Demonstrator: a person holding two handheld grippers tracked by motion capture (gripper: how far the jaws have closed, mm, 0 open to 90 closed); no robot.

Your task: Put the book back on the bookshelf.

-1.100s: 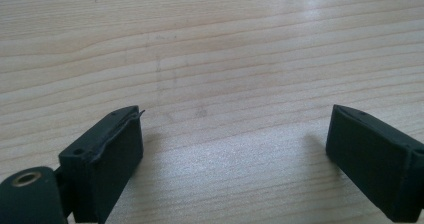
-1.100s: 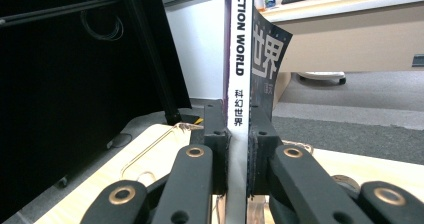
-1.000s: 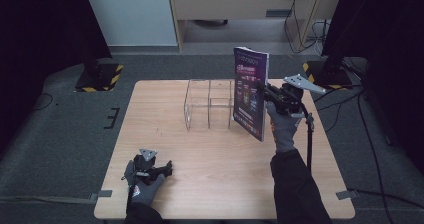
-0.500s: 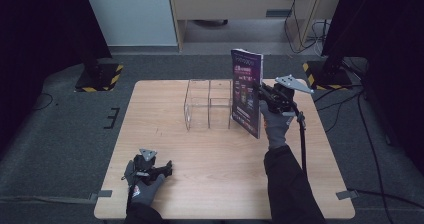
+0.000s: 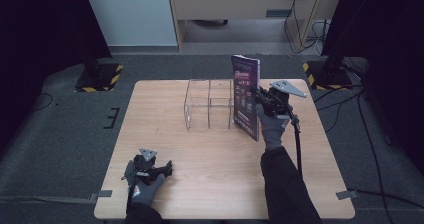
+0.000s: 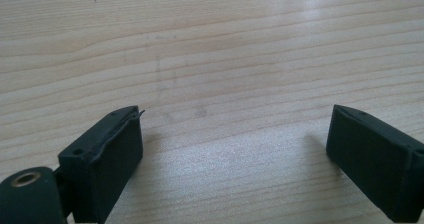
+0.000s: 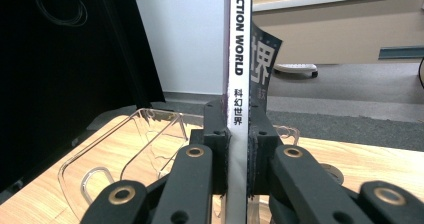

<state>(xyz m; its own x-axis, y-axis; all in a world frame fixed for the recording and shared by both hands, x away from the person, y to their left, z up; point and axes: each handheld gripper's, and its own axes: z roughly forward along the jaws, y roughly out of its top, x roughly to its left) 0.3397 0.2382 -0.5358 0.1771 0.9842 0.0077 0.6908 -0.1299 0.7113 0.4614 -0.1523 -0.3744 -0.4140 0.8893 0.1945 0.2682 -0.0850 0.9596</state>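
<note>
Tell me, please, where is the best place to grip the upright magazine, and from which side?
Grip the spine edge of the magazine, coming from the table's right side. It stands upright beside the clear organizer; the stiff, narrow spine fits between jaws, as the right gripper shows.

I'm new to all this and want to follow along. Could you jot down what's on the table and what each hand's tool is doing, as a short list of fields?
Surface: wooden table
Item in hand: magazine, held upright, spine reading "FICTION WORLD"
Right tool: shut on the magazine's spine
Container: clear acrylic organiser with compartments, just left of the magazine
Left tool: open, nothing between its jaws, low over the bare wood at the table's near left
Magazine in container: not yet
</note>
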